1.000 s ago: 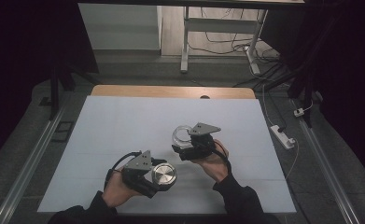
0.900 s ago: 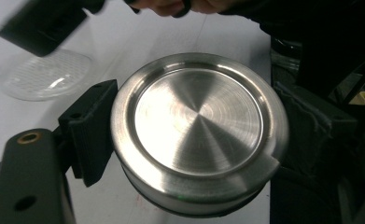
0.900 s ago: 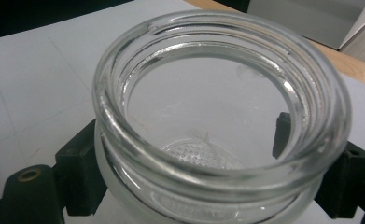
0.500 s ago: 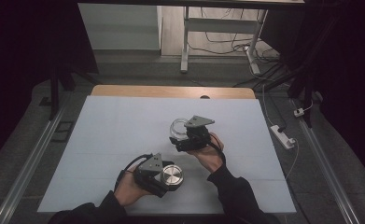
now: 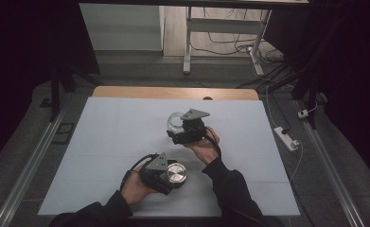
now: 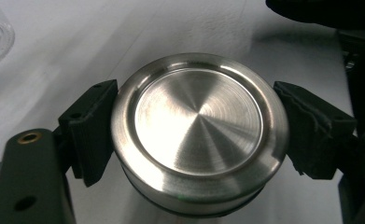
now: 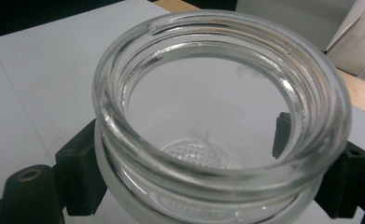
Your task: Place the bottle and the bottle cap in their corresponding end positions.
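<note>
Brushed steel catches the light at the near left of the white table [image 5: 102, 142], where the left gripper [image 5: 166, 174] clamps a round metal lid [image 6: 200, 132], one black jaw pressed to each side of its rim. The lid sits near the table's front edge, its top a shallow dish ringed by fine turning marks, with a dark band showing under the rim. To the right and farther off, near the table's middle, the right gripper [image 5: 180, 127] grips a clear glass jar [image 7: 220, 112] around its body, mouth open and facing up. The jar looks empty, with a thick threaded neck and a dimpled base. The two pieces are well apart. Both are smooth and round, so either could slip or twist between the jaws if tilted. Should the lid meet the jar off-centre, the threads might bind, or steel might knock hard against the glass rim and chip it.
</note>
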